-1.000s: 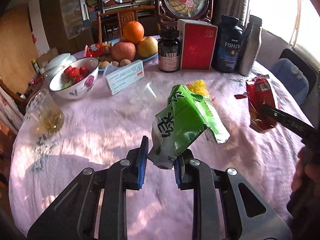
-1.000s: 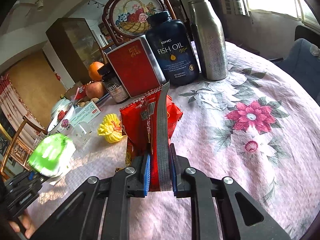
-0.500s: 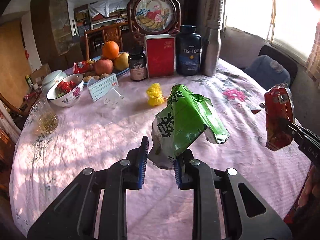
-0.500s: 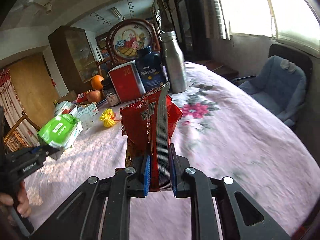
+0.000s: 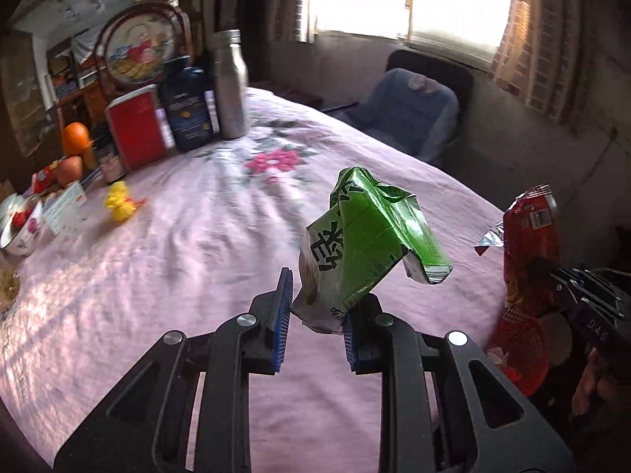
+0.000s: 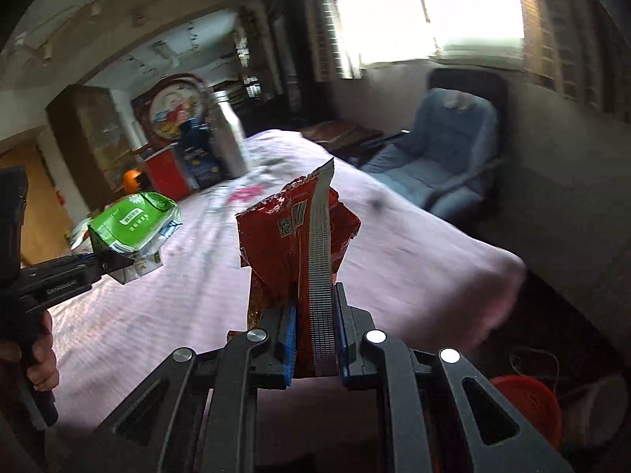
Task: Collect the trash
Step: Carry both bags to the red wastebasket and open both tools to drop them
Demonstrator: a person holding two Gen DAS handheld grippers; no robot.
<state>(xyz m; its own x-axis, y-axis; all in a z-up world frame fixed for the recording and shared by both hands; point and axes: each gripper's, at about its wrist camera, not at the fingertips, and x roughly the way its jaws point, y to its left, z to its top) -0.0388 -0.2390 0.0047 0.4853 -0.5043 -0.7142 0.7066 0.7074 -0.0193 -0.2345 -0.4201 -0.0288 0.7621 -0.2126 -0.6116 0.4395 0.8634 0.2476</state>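
My left gripper [image 5: 316,307] is shut on a crumpled green wrapper [image 5: 366,244] and holds it above the pink tablecloth [image 5: 177,260]. My right gripper [image 6: 314,331] is shut on a red snack wrapper [image 6: 295,244], held upright past the table's right edge. The red wrapper [image 5: 530,244] also shows at the right of the left wrist view, the green wrapper [image 6: 134,220] at the left of the right wrist view. A red mesh bin [image 6: 528,406] stands on the floor at the lower right; it also shows in the left wrist view [image 5: 516,351].
At the table's far end stand a steel bottle [image 5: 230,82], a fish oil jar [image 5: 187,108], a red box [image 5: 136,132], fruit [image 5: 75,138] and a bowl [image 5: 19,228]. A yellow scrap [image 5: 120,205] lies on the cloth. A blue armchair [image 6: 441,153] stands beyond the table.
Both grippers have swung right and back from the table with their wrappers still held. The armchair and the red bin have come into view.
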